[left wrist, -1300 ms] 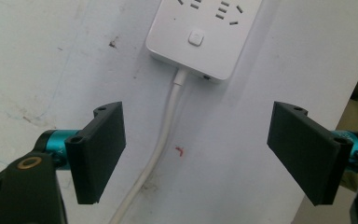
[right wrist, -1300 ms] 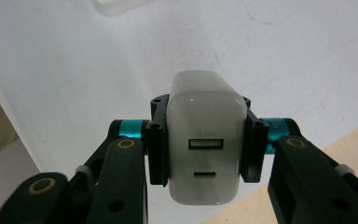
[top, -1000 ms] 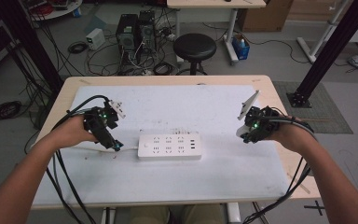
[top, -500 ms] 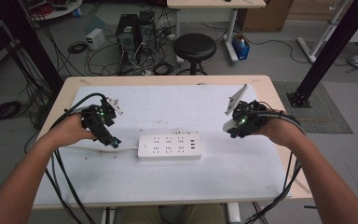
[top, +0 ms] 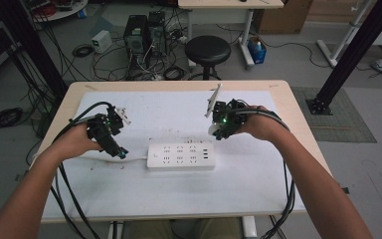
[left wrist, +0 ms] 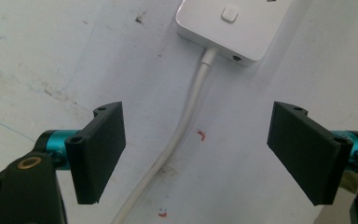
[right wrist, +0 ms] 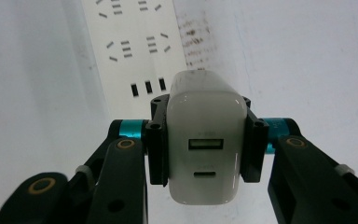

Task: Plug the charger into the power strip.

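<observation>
1 white rectangular plastic power strip point(top: 180, 156) with 1 white cable point(left wrist: 175, 144), 1 white rounded plastic charger point(right wrist: 204, 144), 2 black two-jaw grippers, 1 round black stool point(top: 208, 49).

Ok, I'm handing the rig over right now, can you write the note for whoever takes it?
Right gripper: shut on the white charger, held above the table near the power strip, at its right end.
Left gripper: open, empty, jaws either side of the strip's cord at its left end.
Done: charger picked up.
Left, likely: plug the charger into a socket; the left gripper could steady the strip.
</observation>
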`<state>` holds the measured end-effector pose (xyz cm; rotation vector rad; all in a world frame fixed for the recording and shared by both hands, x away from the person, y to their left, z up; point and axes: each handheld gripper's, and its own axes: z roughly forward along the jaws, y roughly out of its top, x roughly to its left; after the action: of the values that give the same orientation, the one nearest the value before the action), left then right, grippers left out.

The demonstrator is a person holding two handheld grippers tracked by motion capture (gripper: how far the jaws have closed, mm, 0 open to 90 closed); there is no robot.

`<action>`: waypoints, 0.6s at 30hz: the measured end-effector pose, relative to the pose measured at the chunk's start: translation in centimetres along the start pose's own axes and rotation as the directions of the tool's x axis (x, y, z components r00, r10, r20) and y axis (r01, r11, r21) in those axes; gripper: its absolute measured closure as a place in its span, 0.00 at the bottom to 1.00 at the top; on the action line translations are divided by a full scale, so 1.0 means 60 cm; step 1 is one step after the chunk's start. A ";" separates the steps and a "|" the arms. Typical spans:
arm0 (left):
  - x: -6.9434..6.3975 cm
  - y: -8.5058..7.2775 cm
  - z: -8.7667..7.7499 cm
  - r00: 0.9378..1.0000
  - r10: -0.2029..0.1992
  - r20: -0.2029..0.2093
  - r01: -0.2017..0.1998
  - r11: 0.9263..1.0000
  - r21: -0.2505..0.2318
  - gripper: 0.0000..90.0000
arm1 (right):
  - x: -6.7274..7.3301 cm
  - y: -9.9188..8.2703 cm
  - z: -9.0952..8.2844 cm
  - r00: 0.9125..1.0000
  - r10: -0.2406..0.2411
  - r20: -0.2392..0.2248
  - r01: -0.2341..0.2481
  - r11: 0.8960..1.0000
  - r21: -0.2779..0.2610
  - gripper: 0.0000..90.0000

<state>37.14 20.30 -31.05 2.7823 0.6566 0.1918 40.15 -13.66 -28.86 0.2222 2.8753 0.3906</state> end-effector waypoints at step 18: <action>-0.020 -0.001 0.005 0.998 0.057 -0.008 -0.057 0.998 0.005 0.21 | 0.030 0.080 0.102 0.987 -0.121 -0.105 0.130 0.988 0.083 0.69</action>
<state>36.12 19.76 -31.41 2.8084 0.5812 0.2129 40.50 -7.28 -33.62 0.0365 2.9879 0.2566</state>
